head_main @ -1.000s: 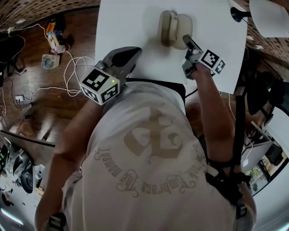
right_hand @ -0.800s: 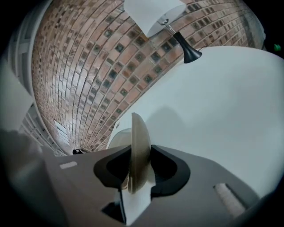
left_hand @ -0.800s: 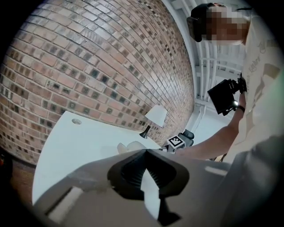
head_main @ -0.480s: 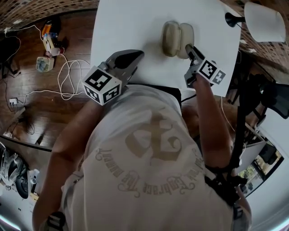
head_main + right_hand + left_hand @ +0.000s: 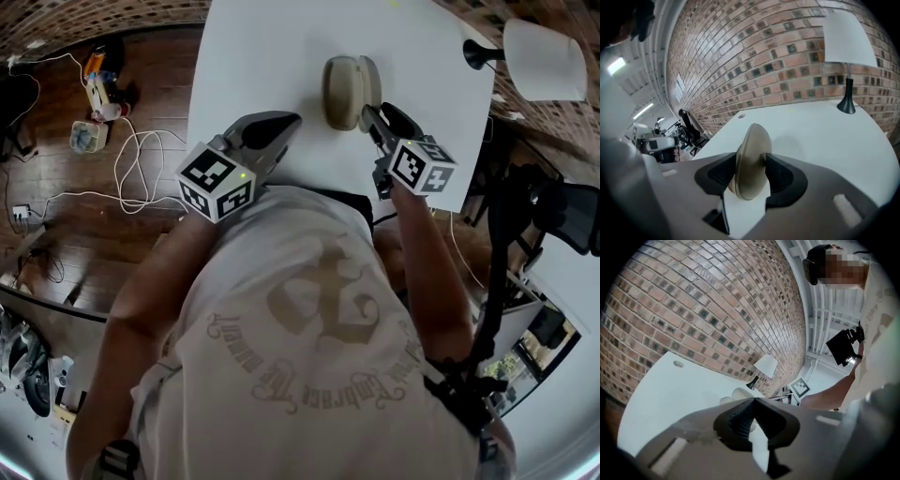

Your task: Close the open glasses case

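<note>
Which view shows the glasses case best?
The right gripper view: the glasses case stands large and near, edge-on. The head view shows it small, from above; the left gripper view shows only a pale part.

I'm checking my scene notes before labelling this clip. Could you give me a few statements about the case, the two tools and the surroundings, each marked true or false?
1. The glasses case stands between the jaws of the right tool. True; those jaws have just been opening.
2. The left tool has its jaws spread around the case. False: its jaws are together with nothing between them, apart from the case.
3. A lamp with a white shade stands on the table. True.
4. The table top is dark wood. False: the table is white; it is the floor that is wood.
5. The wall behind the table is brick. True.
</note>
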`<control>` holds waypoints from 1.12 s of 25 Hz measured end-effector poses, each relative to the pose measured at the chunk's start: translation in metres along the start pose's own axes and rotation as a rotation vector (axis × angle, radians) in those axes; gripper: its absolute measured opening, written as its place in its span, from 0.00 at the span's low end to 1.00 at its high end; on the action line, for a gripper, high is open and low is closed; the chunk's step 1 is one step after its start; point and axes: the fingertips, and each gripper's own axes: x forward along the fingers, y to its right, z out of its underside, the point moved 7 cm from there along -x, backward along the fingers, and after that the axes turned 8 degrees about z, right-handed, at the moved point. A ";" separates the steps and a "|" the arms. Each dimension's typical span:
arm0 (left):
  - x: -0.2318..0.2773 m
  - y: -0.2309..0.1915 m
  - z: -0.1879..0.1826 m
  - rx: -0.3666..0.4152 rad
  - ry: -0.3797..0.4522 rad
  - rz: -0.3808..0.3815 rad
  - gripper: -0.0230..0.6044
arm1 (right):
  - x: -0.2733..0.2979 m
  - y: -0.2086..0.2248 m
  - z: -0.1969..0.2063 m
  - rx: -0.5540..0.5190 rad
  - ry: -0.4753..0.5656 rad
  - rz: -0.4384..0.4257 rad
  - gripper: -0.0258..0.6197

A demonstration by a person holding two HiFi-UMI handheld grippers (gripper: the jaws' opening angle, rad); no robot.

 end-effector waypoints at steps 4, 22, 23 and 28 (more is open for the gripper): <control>-0.004 -0.004 0.002 -0.018 0.011 -0.012 0.04 | -0.001 -0.021 -0.009 -0.135 -0.012 0.004 0.36; -0.023 -0.012 0.007 -0.037 0.030 -0.058 0.04 | 0.044 -0.068 0.009 -0.328 -0.130 -0.086 0.17; -0.025 -0.011 0.007 -0.035 0.027 -0.057 0.05 | 0.046 -0.068 0.010 -0.333 -0.134 -0.078 0.14; -0.031 -0.012 0.003 -0.026 0.018 -0.060 0.05 | 0.054 -0.068 0.014 -0.302 -0.141 -0.073 0.07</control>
